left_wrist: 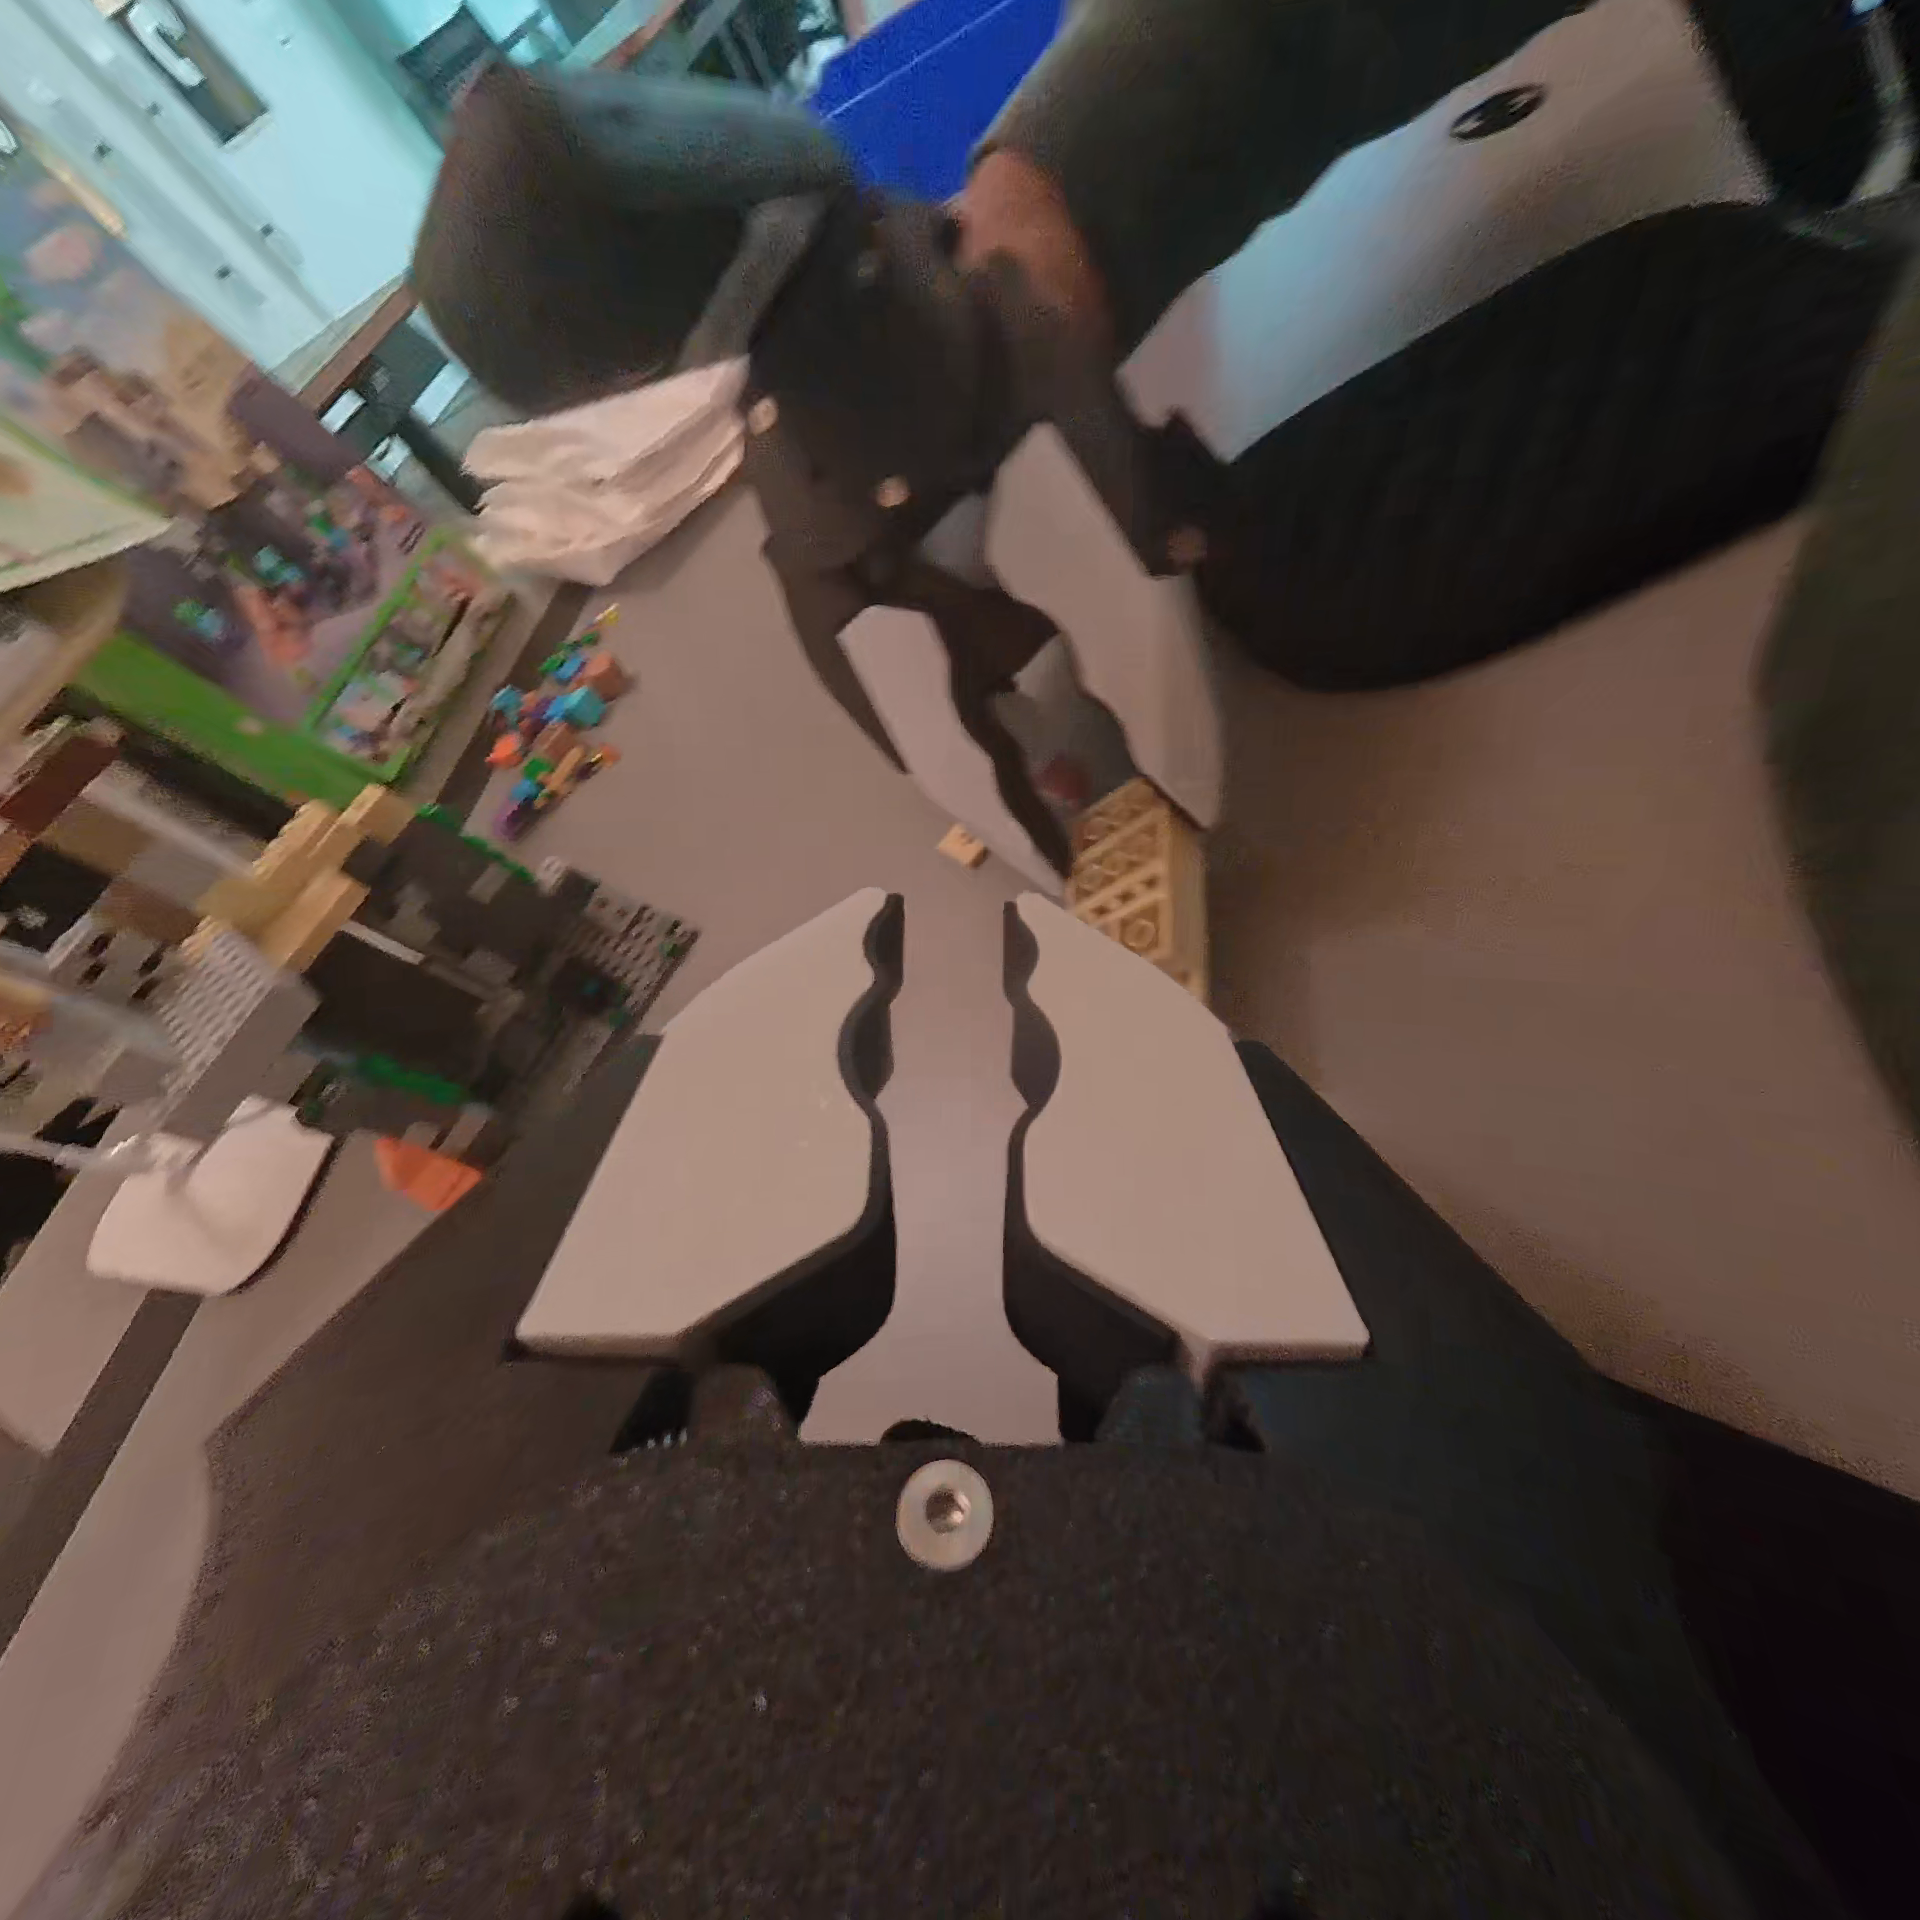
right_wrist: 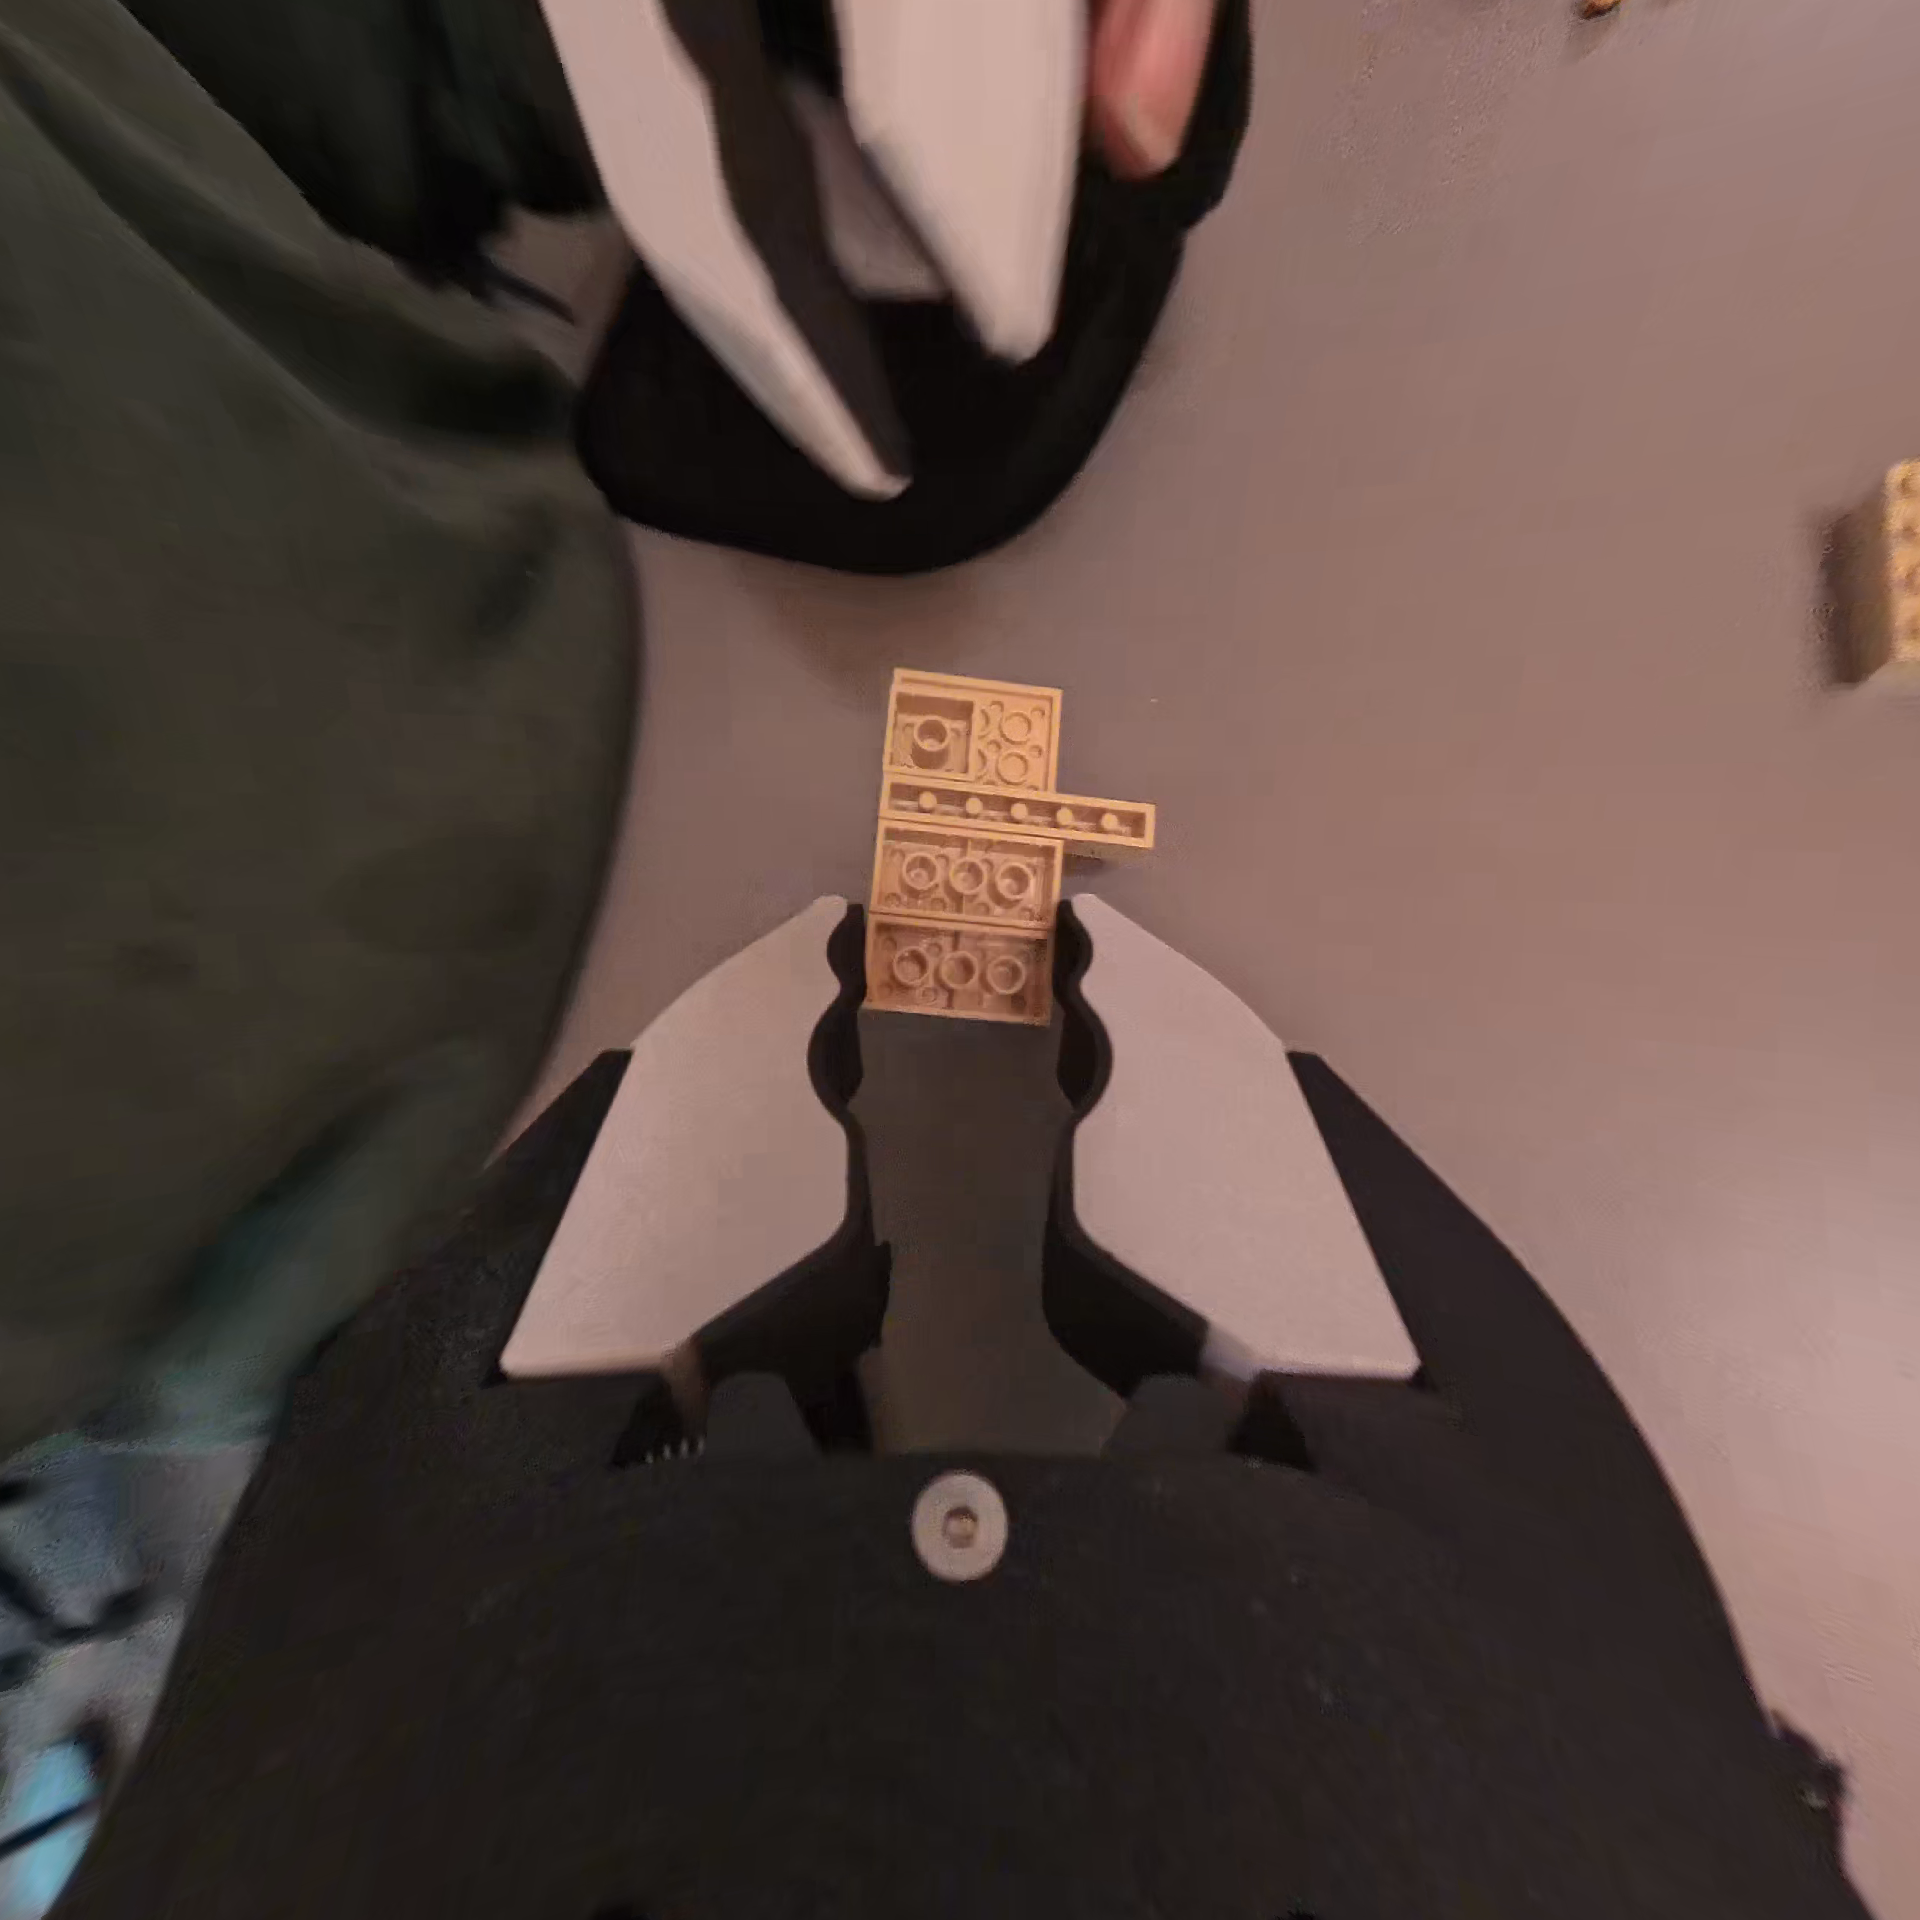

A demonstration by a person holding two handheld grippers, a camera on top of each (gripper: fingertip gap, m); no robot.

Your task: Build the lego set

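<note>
My right gripper (right_wrist: 961, 909) is shut on the near end of a tan brick assembly (right_wrist: 971, 831), held above the grey table with its hollow underside toward the camera. A long thin tan plate sticks out to its right. In the left wrist view the same assembly (left_wrist: 1138, 904) sits between the right gripper's (left_wrist: 1132, 852) white fingers, just ahead and right of my left gripper (left_wrist: 951, 914). The left gripper is open and empty. It also shows at the top of the right wrist view (right_wrist: 951, 421), blurred, with a person's finger on it.
A small tan piece (left_wrist: 961, 847) lies on the table ahead of the left gripper. A pile of coloured bricks (left_wrist: 556, 727), the set's box (left_wrist: 312, 644) and a part-built grey and tan model (left_wrist: 312, 935) stand to the left. Another tan brick (right_wrist: 1881, 592) lies at the right edge. The left gripper's tips are roughly 8 cm from the right gripper's.
</note>
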